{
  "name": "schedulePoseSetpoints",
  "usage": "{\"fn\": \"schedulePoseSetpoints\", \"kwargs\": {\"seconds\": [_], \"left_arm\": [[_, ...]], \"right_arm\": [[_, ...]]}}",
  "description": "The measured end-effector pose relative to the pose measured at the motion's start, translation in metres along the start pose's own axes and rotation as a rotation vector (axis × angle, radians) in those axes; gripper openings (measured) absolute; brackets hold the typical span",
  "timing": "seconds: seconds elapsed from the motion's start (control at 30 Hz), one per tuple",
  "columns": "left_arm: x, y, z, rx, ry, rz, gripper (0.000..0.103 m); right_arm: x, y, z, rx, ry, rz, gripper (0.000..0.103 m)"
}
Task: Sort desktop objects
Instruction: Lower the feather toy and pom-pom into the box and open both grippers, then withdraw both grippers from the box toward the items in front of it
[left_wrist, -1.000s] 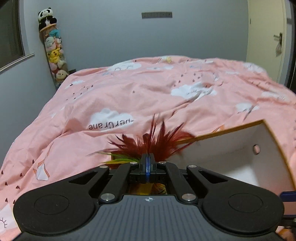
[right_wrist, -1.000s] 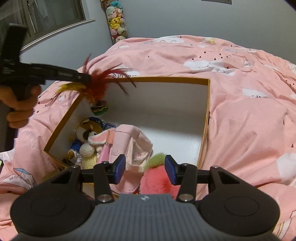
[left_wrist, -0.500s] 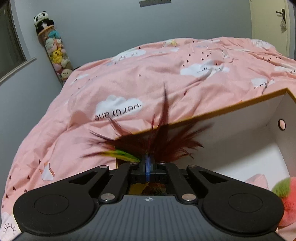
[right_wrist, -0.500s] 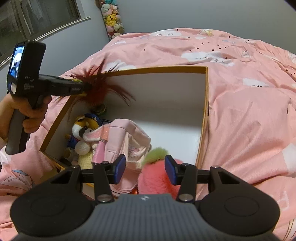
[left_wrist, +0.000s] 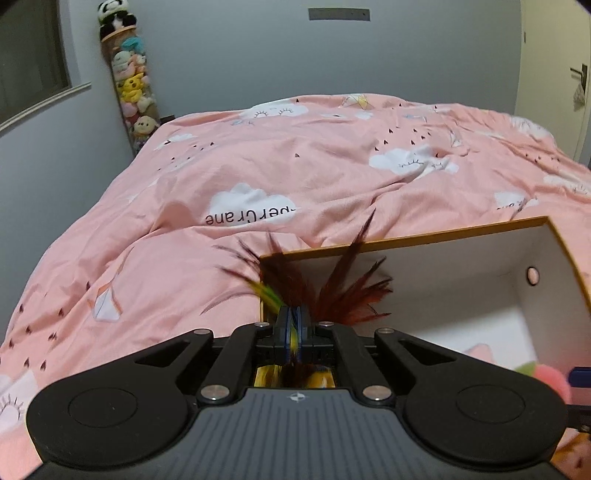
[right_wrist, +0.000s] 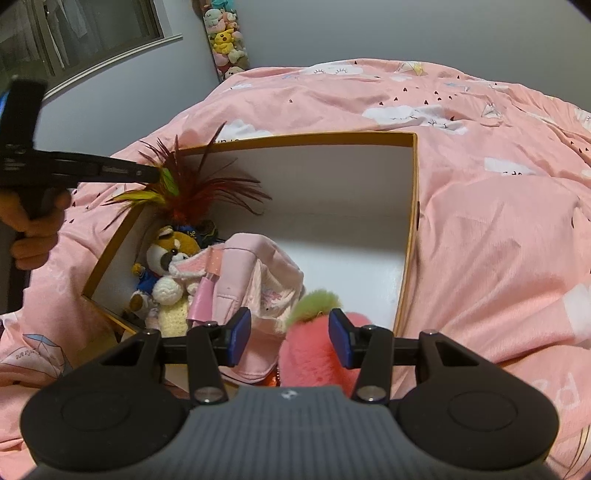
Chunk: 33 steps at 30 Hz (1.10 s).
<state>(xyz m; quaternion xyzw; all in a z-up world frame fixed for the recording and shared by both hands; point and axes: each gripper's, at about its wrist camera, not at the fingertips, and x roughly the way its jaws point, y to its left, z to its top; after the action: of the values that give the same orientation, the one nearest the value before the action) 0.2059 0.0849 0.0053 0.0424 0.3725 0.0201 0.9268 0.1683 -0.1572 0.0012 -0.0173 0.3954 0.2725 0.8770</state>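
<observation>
A toy of dark red feathers with a yellow-green tuft (left_wrist: 343, 291) is pinched in my left gripper (left_wrist: 293, 321), which is shut on it. In the right wrist view the feather toy (right_wrist: 192, 192) hangs over the far left corner of the open box (right_wrist: 295, 138), just above a bear plush (right_wrist: 170, 254). My right gripper (right_wrist: 290, 332) stands open above a pink plush with a green top (right_wrist: 314, 354) at the box's near edge. Its pads do not touch the plush.
The white box with its orange rim (left_wrist: 443, 236) lies on a pink cloud-print bedspread (left_wrist: 295, 166). Inside are a pink cap (right_wrist: 258, 273) and a crocheted toy (right_wrist: 173, 306). A person's hand (right_wrist: 33, 229) grips the left tool's handle. A tube of plush toys (left_wrist: 133, 88) stands by the wall.
The left gripper swung sideways over the box's left corner with the feather toy, which now hangs low above the bear plush. The right gripper stayed put.
</observation>
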Motion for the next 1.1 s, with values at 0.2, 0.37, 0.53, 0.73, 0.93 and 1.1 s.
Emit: {"fn": "schedulePoseSetpoints", "kwargs": {"seconds": [0.2, 0.37, 0.53, 0.73, 0.93, 1.1], "left_arm": [[-0.047, -0.002, -0.013, -0.028, -0.023, -0.034, 0.007], [-0.075, -0.015, -0.034, -0.026, -0.046, -0.063, 0.007], [-0.097, -0.029, -0.061, 0.0, -0.05, -0.063, 0.007], [-0.11, -0.04, -0.097, 0.023, 0.009, -0.085, 0.008], [-0.117, -0.049, -0.132, 0.089, 0.09, -0.101, 0.009], [-0.126, -0.061, -0.154, 0.233, 0.122, -0.115, 0.017]], "right_arm": [[-0.013, 0.008, -0.005, 0.016, -0.037, 0.019, 0.049], [-0.024, 0.018, -0.01, 0.048, -0.081, 0.005, 0.049], [-0.039, 0.034, -0.021, 0.028, -0.127, -0.002, 0.049], [-0.036, 0.049, -0.038, 0.004, -0.071, 0.04, 0.049], [-0.022, 0.061, -0.055, -0.025, 0.047, 0.056, 0.05], [-0.012, 0.063, -0.078, -0.023, 0.159, 0.047, 0.05]]}}
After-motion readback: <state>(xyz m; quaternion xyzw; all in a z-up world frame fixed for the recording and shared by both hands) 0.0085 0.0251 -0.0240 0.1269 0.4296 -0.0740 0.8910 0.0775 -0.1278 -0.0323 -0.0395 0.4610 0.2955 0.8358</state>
